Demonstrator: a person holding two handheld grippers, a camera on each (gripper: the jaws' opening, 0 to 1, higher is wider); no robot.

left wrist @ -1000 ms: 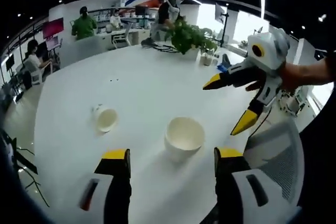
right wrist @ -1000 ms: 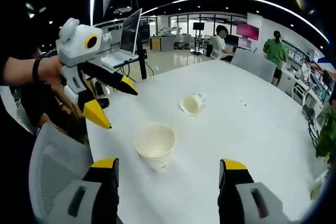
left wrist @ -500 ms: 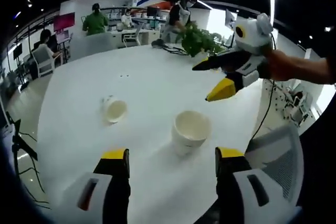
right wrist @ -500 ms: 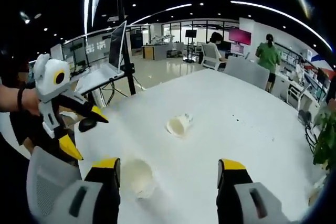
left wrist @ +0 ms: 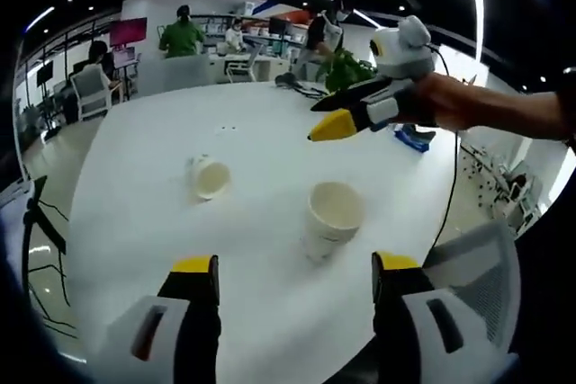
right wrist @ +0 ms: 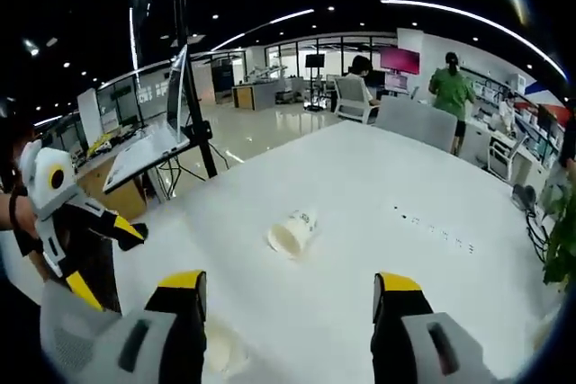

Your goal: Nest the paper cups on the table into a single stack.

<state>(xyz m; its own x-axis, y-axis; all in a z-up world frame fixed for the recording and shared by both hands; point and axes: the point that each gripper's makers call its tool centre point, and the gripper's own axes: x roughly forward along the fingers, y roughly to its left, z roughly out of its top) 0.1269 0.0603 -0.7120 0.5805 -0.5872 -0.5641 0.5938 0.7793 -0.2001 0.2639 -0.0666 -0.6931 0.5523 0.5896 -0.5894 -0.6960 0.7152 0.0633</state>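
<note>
- Since the earlier frames my right gripper has swung from beside the upright cup to above and beyond it, toward the tipped cup. In the right gripper view the upright cup has slid to the bottom edge, and the tipped cup sits nearer centre.
- Cups: I see two, both on the white table, well apart. One stands mouth up, the other lies on its side.
- Progress: nothing nested or gripped yet. The whole stack is left to do.
- Left gripper: jaws spread, empty, short of the upright cup.
- Right gripper: jaws spread and empty in its own view, though seen from the left they look close together.
- Next, I reckon: pick up the tipped cup and drop it into the upright one.
</note>
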